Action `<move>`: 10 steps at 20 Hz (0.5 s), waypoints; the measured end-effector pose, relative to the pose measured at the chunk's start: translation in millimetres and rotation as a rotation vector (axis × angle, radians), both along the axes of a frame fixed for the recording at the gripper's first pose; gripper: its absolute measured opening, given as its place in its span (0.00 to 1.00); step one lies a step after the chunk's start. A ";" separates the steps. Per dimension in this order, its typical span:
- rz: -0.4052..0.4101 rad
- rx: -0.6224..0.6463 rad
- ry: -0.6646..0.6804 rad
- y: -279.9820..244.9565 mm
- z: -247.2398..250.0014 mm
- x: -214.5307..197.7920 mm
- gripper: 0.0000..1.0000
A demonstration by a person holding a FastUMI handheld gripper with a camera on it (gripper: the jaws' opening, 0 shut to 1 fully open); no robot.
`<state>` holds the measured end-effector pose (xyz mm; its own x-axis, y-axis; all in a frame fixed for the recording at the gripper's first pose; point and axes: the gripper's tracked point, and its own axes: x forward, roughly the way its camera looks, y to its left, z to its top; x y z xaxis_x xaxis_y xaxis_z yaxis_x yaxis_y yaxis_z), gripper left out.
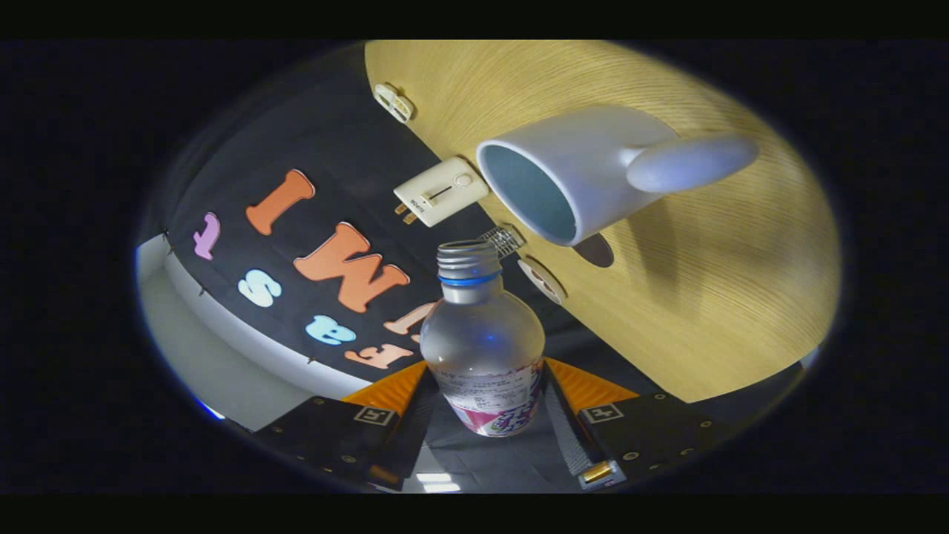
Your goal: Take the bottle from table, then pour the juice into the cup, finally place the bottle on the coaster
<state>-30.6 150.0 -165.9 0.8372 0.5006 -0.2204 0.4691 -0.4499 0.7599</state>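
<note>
Wood-grain table runs tilted across the gripper view, so the gripper is rolled well to one side. Both its fingers press the clear bottle between them, its uncapped neck pointing ahead. Just beyond that mouth sits the white cup, with a white adapter beside it.

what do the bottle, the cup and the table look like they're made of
Bottle, held between the jaws: clear, slightly frosted plastic, judging by its see-through body and threaded neck. Cup: probably glazed ceramic, smooth white with soft sheen. Table: light wood or wood-look laminate, fine parallel grain.
</note>
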 end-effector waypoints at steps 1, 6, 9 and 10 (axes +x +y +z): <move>0.029 -0.043 0.010 4.4 -6.4 -2.1 0.76; 0.091 -0.212 0.027 5.3 -27.2 -6.1 0.76; 0.128 -0.329 0.005 4.2 -31.5 -8.5 0.76; 0.138 -0.370 -0.002 3.3 -34.3 -7.8 0.76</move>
